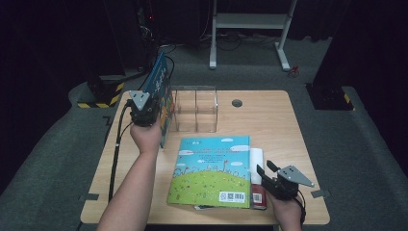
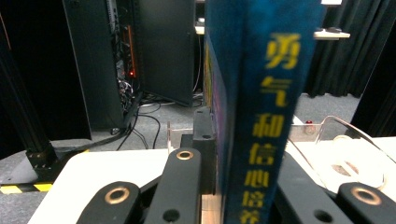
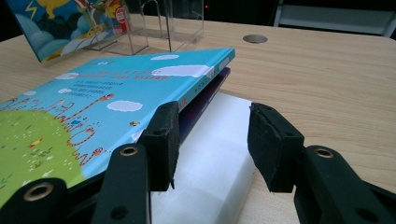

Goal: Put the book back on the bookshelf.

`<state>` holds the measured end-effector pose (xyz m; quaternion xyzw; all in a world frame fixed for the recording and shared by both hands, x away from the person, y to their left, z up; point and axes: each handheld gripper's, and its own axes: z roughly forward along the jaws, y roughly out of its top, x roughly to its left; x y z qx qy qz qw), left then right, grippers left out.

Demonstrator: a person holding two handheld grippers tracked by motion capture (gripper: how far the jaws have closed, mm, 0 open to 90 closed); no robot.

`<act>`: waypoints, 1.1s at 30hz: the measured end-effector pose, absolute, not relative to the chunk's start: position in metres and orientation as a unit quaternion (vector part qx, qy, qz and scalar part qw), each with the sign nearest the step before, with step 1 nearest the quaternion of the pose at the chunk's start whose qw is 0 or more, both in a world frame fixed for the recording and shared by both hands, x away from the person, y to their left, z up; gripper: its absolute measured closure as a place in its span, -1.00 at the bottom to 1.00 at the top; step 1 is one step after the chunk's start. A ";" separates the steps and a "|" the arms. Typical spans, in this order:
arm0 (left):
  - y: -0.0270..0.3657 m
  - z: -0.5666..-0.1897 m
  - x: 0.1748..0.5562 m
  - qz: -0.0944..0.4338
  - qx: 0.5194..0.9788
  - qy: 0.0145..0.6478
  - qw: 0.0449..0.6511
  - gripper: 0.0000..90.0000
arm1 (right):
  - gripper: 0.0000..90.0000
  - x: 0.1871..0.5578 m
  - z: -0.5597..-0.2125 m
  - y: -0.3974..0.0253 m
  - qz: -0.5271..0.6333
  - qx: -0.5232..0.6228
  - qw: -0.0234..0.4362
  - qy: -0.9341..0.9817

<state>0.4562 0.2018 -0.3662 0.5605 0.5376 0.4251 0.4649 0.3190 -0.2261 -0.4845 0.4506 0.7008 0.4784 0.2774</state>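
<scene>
The wooden table [image 1: 269, 115] carries everything here. Toward its back edge, left of centre, stands a clear acrylic book rack [image 1: 195, 109] with upright dividers, and its slots look empty so far. Near the front edge lies a stack of books: on top a large picture book [image 1: 211, 172] with a blue sky and green hill cover, beneath it a purple-edged book [image 3: 205, 100], and at the bottom a white book [image 1: 256, 166] whose edge pokes out on the right side.

By the rack's left end, the left gripper [image 1: 144, 111] is clamped on a blue picture book [image 1: 161, 84], held upright with its spine [image 2: 266, 116] facing the gripper's camera; yellow characters run down that spine. The book is lifted beside the rack, not yet in a slot.

The right gripper [image 1: 268, 174] rests at the front right corner beside the stack, its jaws apart over the white book's exposed edge, gripping nothing.

As a judgement, the shelving is at an early stage: the first book is about to be slotted, and the three stacked books remain to be moved.
</scene>
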 end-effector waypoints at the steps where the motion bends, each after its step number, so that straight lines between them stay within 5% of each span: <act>1: 0.202 -0.367 0.457 0.426 0.560 0.538 0.465 0.85 | 0.19 0.319 -0.484 -0.226 0.478 0.451 0.278 0.701; 33: 0.219 -0.383 0.448 0.413 0.598 0.518 0.450 0.74 | 0.19 0.318 -0.485 -0.224 0.476 0.449 0.276 0.704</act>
